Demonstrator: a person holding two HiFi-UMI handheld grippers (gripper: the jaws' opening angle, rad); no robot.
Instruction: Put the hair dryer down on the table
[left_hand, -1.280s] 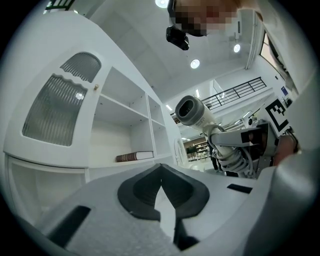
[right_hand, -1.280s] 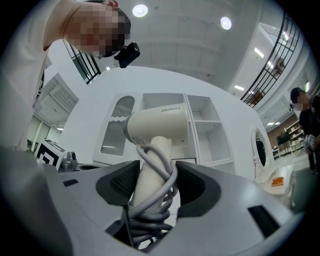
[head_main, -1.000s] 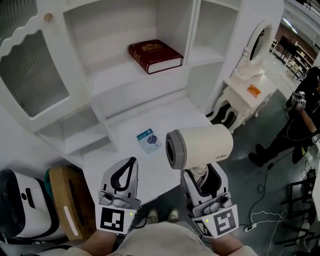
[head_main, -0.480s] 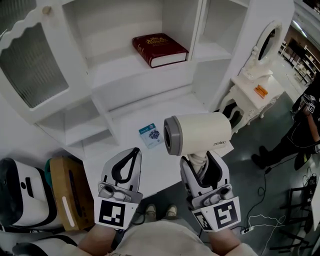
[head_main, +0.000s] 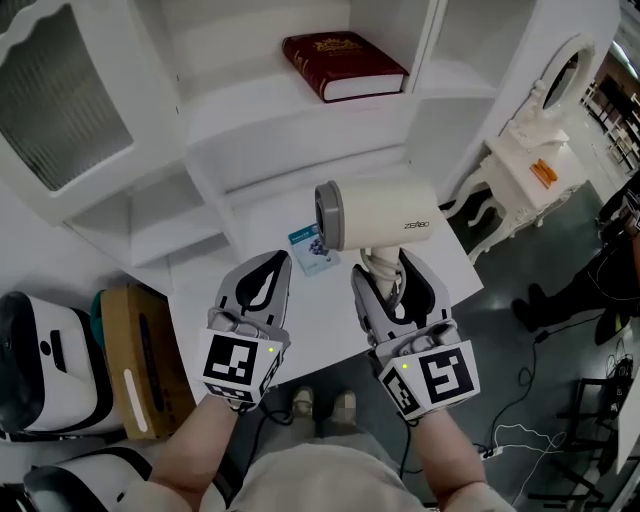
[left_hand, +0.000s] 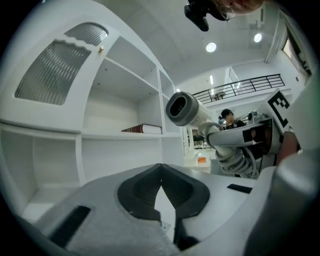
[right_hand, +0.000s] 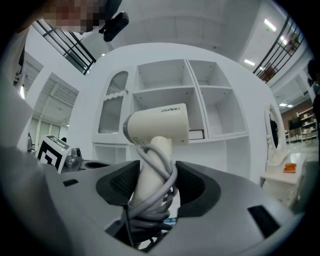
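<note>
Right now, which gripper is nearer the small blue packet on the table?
Left. The left gripper, jaws together and empty, points just left of the blue packet; the right gripper, clamping the hair dryer handle, sits further to its right.

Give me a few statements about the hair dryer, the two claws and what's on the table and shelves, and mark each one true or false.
1. The right claw grips the hair dryer by its handle, with the cord wound round it. True.
2. The left claw holds the red book. False: it is shut on nothing, and the book lies on a shelf.
3. The hair dryer lies on the table. False: the right claw holds it up, handle down.
4. A small blue card lies on the table. True.
</note>
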